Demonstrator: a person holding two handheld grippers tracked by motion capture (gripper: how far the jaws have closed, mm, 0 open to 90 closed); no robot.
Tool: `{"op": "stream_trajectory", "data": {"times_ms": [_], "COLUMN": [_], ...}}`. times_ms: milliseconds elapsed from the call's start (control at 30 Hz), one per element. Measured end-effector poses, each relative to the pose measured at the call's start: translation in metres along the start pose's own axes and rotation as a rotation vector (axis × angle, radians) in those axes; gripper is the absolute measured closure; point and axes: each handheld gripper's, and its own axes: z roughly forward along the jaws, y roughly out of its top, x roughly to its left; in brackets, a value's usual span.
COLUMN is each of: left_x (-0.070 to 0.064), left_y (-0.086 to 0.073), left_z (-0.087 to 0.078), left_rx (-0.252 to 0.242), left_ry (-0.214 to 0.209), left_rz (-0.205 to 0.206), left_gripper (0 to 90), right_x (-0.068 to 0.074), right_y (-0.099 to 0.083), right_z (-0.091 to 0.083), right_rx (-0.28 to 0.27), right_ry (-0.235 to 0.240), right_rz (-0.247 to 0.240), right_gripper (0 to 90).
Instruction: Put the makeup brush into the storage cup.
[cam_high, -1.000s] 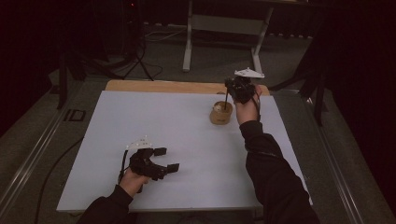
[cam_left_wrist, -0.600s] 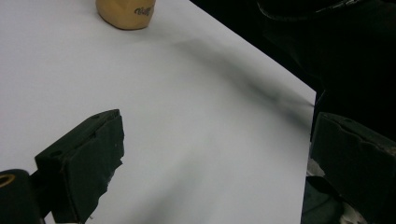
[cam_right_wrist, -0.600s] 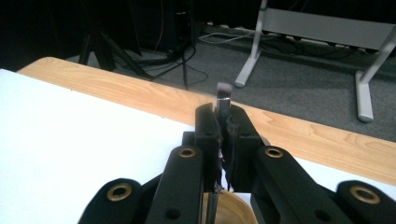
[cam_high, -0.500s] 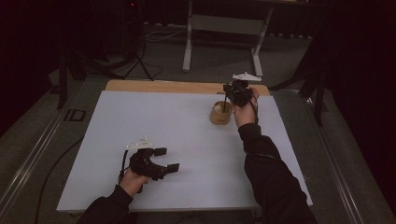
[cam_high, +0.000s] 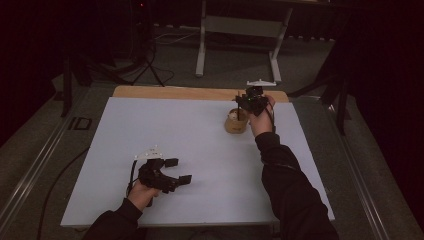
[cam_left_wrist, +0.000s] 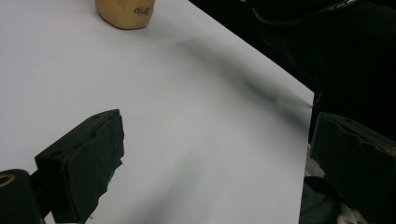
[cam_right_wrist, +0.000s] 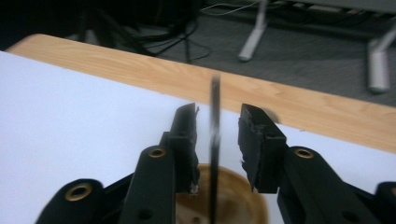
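Note:
A tan round wooden cup (cam_high: 236, 122) stands on the white table (cam_high: 200, 145) at the far right. A thin black stick (cam_right_wrist: 215, 140) rises upright out of the cup (cam_right_wrist: 233, 196). My right gripper (cam_high: 242, 106) hovers just above the cup. In the right gripper view its jaws (cam_right_wrist: 217, 116) stand open on either side of the stick, with a gap showing on each side. My left gripper (cam_high: 178, 170) rests open near the table's front left, holding nothing. In the left gripper view (cam_left_wrist: 215, 135) the cup (cam_left_wrist: 125, 13) sits far ahead.
A bare wooden strip (cam_high: 175, 92) runs along the table's far edge. Beyond it on the floor stand a grey metal frame (cam_high: 202, 50) and a dark tripod with cables (cam_high: 150, 65). The person's right sleeve (cam_high: 285, 180) lies over the right side of the table.
The right gripper has shifted slightly nearer and lower over the cup. The left gripper has stayed where it was.

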Motion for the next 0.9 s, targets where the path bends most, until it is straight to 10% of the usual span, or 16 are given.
{"op": "stream_trajectory", "data": {"times_ms": [267,333,900], "left_x": [0.000,0.000,-0.002], "left_y": [0.000,0.000,0.001], "left_z": [0.001,0.001,0.003], "left_rx": [0.005,0.004,0.014], "left_ry": [-0.001,-0.001,-0.001], "left_rz": [-0.002,-0.002,0.006], "left_gripper": [3.0,3.0,2.9], "right_x": [0.002,0.001,0.009], "right_y": [0.012,0.014,0.004], "right_z": [-0.017,-0.023,-0.053], "right_rx": [-0.028,-0.030,0.000], "right_ry": [-0.042,0.016,0.077], "right_rz": [-0.008,-0.022,-0.081], "right_gripper": [27.2,11.2,11.6]}}
